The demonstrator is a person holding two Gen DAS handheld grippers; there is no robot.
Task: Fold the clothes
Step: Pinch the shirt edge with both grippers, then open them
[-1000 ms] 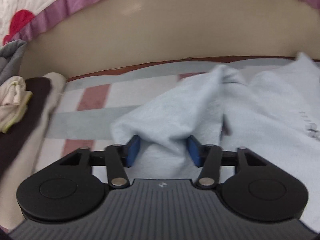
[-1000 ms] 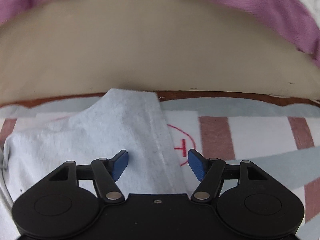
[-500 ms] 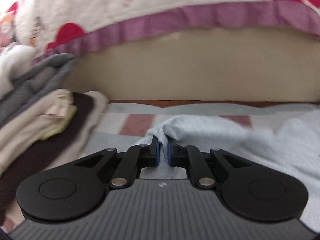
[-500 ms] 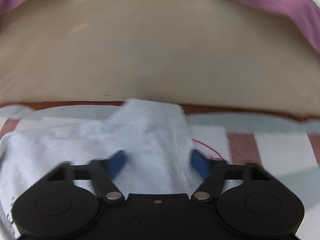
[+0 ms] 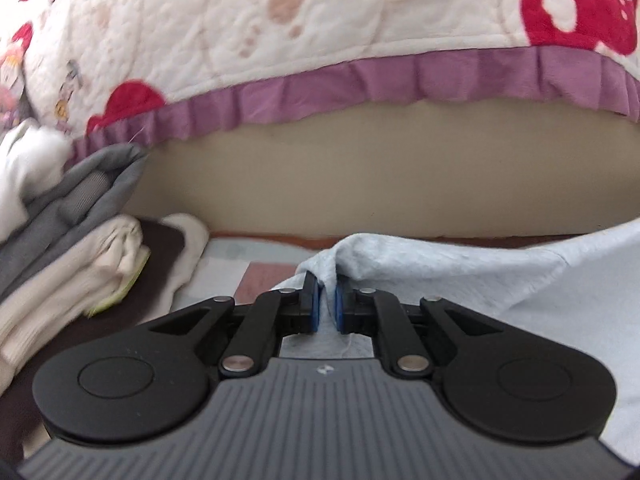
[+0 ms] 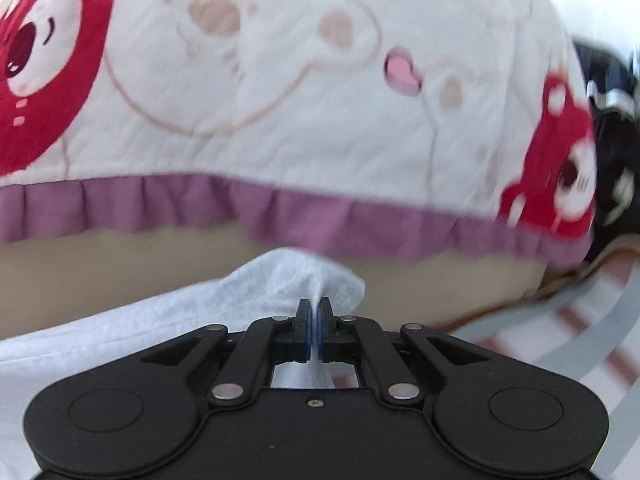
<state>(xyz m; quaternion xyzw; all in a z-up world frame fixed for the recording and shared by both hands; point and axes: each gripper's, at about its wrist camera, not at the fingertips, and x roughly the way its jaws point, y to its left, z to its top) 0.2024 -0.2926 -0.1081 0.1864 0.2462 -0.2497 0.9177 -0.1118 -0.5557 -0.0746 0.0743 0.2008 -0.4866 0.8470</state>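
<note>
left tool (image 5: 327, 307): clamped on pale blue garment (image 5: 460, 276), left corner
right tool (image 6: 316, 330): clamped, right corner
why: probably spreads cloth between them for folding

No legible text, number, brand name or label appears in either view. The left gripper (image 5: 327, 307) body carries one small pale emblem on its ribbed grey top, too small to identify. The quilt (image 6: 280, 80) shows cartoon prints only, red and pink figures without lettering. The light blue garment (image 5: 460, 276) bears no visible tag or print.
</note>
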